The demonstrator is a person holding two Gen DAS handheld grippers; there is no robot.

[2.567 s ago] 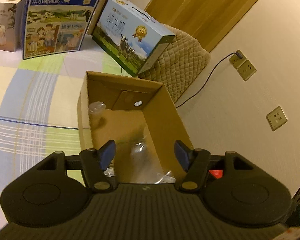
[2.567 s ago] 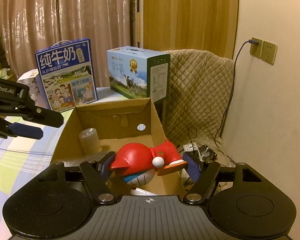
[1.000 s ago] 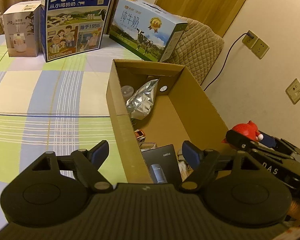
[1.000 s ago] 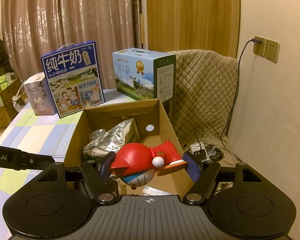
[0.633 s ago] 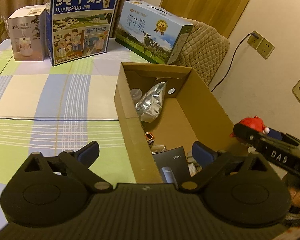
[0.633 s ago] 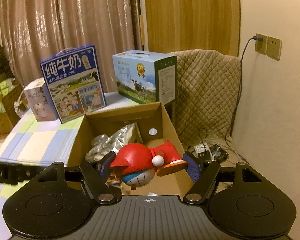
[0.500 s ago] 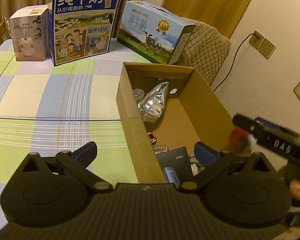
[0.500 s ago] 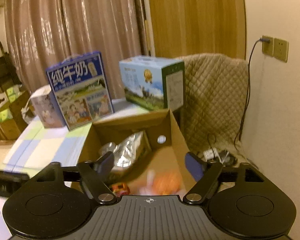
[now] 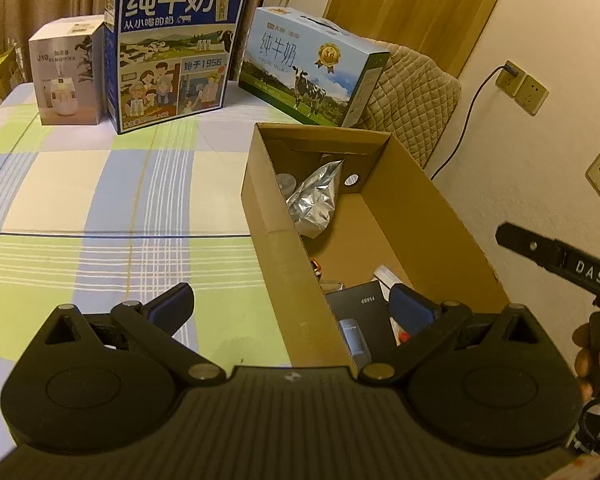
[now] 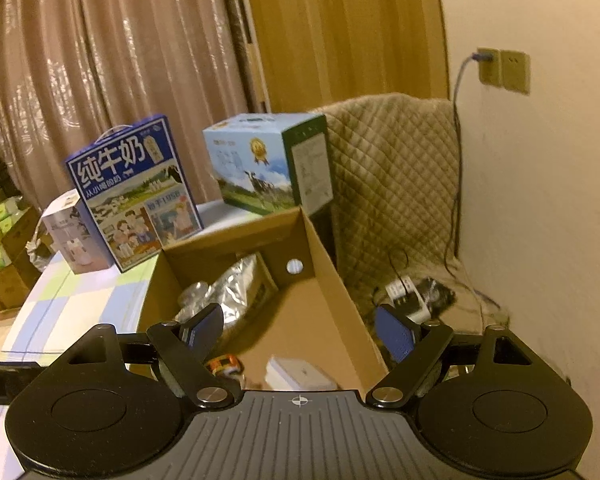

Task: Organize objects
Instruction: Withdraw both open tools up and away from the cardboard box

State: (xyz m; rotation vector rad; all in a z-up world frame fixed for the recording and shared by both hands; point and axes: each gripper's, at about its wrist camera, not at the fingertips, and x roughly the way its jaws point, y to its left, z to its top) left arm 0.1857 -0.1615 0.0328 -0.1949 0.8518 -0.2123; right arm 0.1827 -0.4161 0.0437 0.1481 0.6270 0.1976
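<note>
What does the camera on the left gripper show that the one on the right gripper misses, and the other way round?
Only the left wrist view shows the black box at the near end of the cardboard box, and the hand holding the right gripper.

Only the right wrist view shows the power strip on the quilted blanket beside the box, and a small white box inside it.

Both show the silver foil bag, the dark blue milk carton, the light blue milk carton and the checked tablecloth. Both grippers are open and empty.
</note>
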